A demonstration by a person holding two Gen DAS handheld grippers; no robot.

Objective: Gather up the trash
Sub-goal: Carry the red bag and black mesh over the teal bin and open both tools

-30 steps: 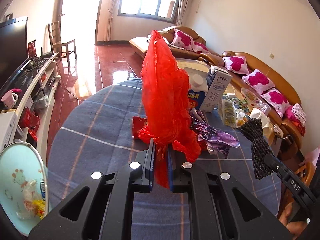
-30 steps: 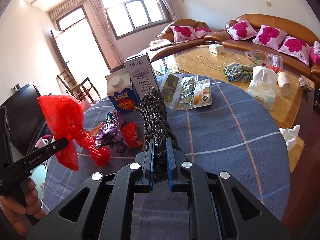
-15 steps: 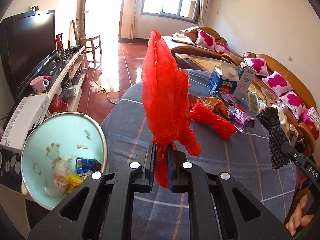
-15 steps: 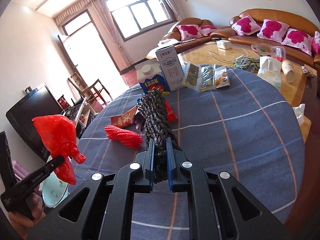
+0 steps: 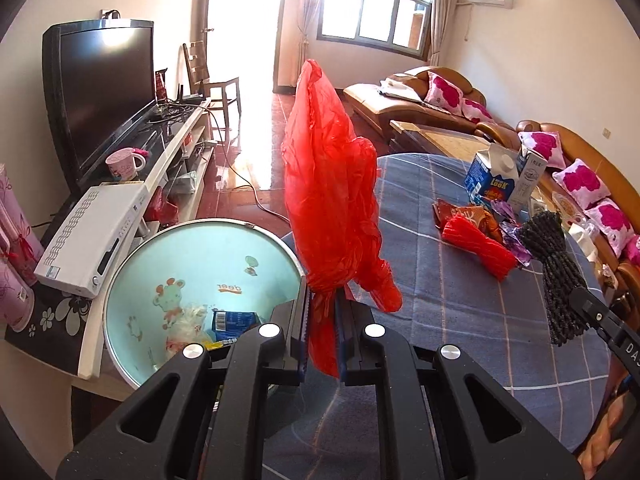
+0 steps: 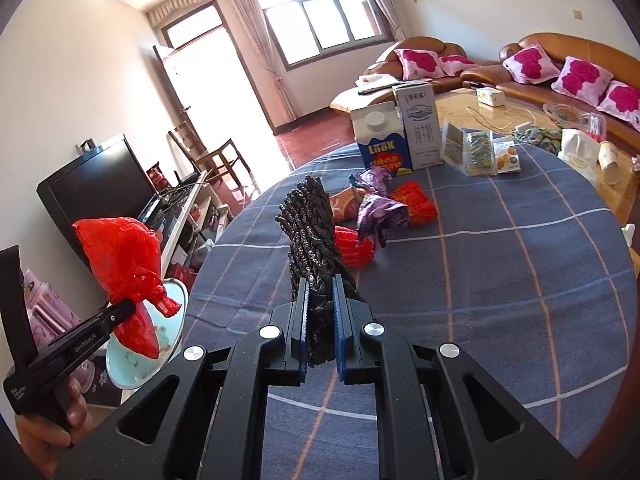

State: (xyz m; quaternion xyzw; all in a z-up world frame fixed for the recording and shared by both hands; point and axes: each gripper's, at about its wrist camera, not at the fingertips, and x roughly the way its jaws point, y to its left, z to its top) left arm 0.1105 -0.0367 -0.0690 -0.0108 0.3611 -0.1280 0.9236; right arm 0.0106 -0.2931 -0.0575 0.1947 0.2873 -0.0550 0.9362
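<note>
My left gripper (image 5: 322, 312) is shut on a crumpled red plastic bag (image 5: 330, 200), held upright at the table's left edge beside a light blue bin (image 5: 140, 256) with some trash inside. My right gripper (image 6: 320, 308) is shut on a bundle of black braided rope (image 6: 310, 220) above the table. The red bag (image 6: 120, 264) also shows in the right wrist view, over the bin (image 6: 132, 364). More trash lies on the blue checked tablecloth (image 6: 500, 280): a red netted bundle (image 5: 476, 244), purple foil wrappers (image 6: 378, 210) and an orange snack packet (image 5: 468, 216).
Two cartons (image 6: 400, 132) and several snack packets (image 6: 480, 148) stand at the table's far side. A TV (image 5: 104, 92), a white box (image 5: 92, 232) and a pink mug (image 5: 124, 162) sit on the stand left of the bin. Sofas (image 6: 560, 72) and a glass coffee table (image 6: 512, 112) lie beyond.
My left gripper has swung left with the red bag, from over the table's trash pile to beside the bin, which now fills the lower left. The right gripper has drawn back with the rope.
</note>
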